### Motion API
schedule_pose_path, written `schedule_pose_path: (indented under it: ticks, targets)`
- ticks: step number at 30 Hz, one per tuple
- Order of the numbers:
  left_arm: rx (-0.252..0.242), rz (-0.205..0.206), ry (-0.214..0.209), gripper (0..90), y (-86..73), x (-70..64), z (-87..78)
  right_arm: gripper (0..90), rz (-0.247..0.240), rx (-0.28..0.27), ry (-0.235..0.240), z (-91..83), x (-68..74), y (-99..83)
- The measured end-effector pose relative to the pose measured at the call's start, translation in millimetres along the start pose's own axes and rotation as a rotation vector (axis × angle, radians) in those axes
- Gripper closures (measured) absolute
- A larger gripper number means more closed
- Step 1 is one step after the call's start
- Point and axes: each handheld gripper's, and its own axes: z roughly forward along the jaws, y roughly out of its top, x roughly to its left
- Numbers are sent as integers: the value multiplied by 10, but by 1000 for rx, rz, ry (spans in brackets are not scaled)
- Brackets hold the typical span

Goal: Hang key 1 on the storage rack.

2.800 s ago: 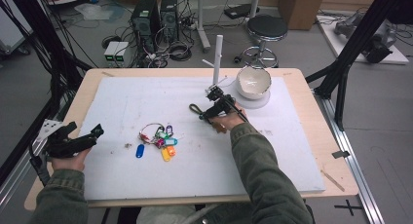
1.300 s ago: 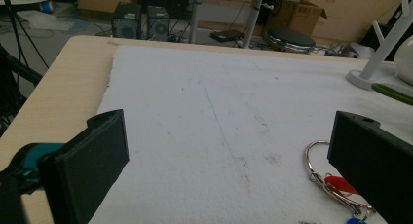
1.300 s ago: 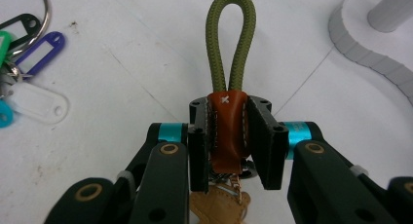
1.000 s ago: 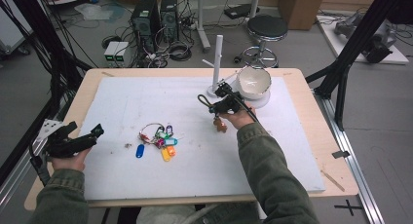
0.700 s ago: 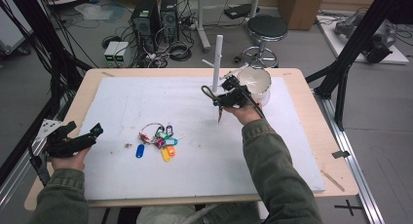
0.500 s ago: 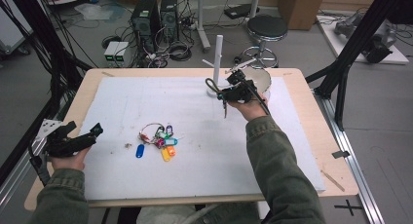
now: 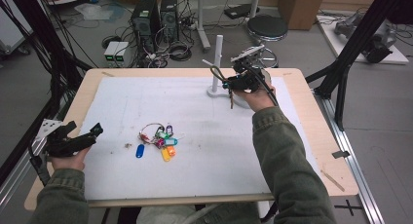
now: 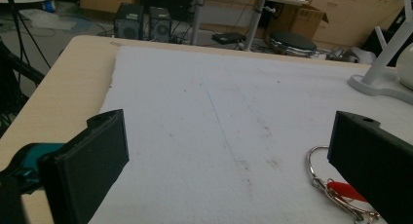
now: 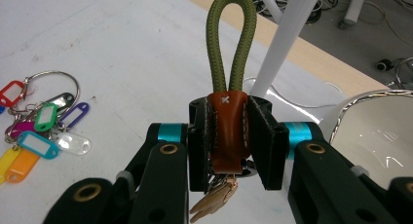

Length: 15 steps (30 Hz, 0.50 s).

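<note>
My right gripper is shut on the brown leather tab of a keychain. Its olive-green cord loop stands up above the jaws, and brass keys hang below them. The loop is held in the air close beside the white peg stand at the far side of the table. My left gripper rests at the table's left edge, open wide, with nothing between its jaws.
A bunch of coloured key tags on metal rings lies on the white mat left of centre. A white bowl sits right of the stand, under my right hand. The stand's base is far right.
My right gripper has carried the keychain from mid-table away from me, up to the white stand and over the bowl. The left gripper has stayed still.
</note>
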Motion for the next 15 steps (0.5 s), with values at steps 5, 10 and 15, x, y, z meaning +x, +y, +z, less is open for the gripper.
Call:
schedule_pose_path:
  ticks: [5, 10, 15]
  targets:
    - [2, 4, -2, 17, 2, 4, 9, 711, -8, -6, -19, -84, -23, 68]
    - [2, 1, -1, 17, 2, 2, 7, 711, -40, 2, -52, -136, -30, 202]
    - [2, 0, -3, 17, 1, 0, 12, 710, -59, 7, -62, -137, -38, 268]
